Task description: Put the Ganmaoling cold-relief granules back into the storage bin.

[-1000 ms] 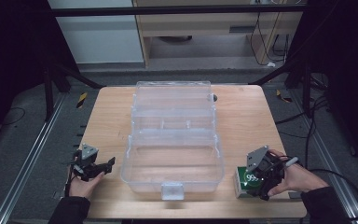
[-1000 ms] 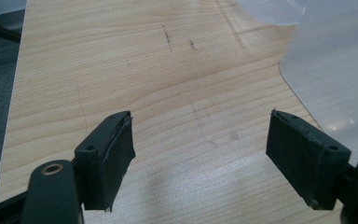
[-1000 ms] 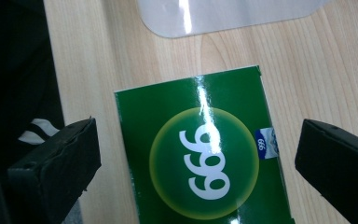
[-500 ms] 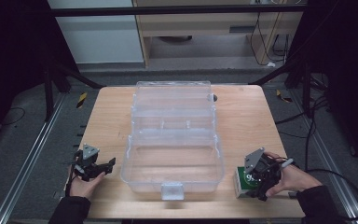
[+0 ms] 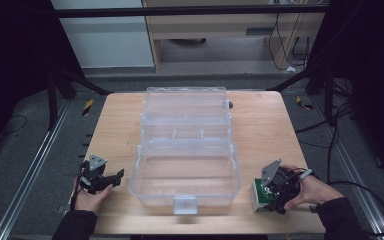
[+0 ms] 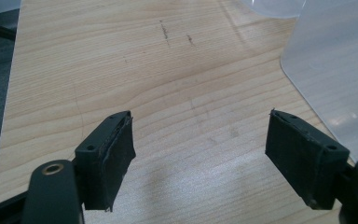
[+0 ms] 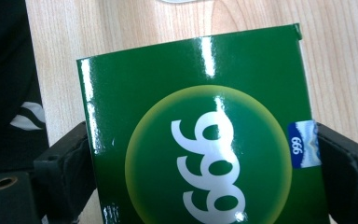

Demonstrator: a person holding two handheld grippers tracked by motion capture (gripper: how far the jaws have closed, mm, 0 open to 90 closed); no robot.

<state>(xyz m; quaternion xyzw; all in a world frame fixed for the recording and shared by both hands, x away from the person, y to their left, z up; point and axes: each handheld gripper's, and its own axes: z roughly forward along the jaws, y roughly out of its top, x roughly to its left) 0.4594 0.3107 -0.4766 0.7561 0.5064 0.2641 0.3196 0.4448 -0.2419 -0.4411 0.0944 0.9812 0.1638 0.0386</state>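
1. The right gripper [image 5: 276, 192] is clamping a green box [image 7: 200, 140] by its two side edges; its jaws have just been closing and are now pressing on it.
2. The box is sitting on the table [image 5: 120, 125] just right of the clear plastic case [image 5: 185, 150], whose lid is standing open.
3. The left gripper [image 6: 200, 158] is resting released, holding nothing.
4. Advice: be keeping the grip square and lifting level, clearing the case wall.
5. The box face is showing "999" in white, repeated on a small blue tab.

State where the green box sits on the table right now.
In the high view the green box lies near the table's front right corner, right of the clear plastic case, between the fingers of the right gripper.
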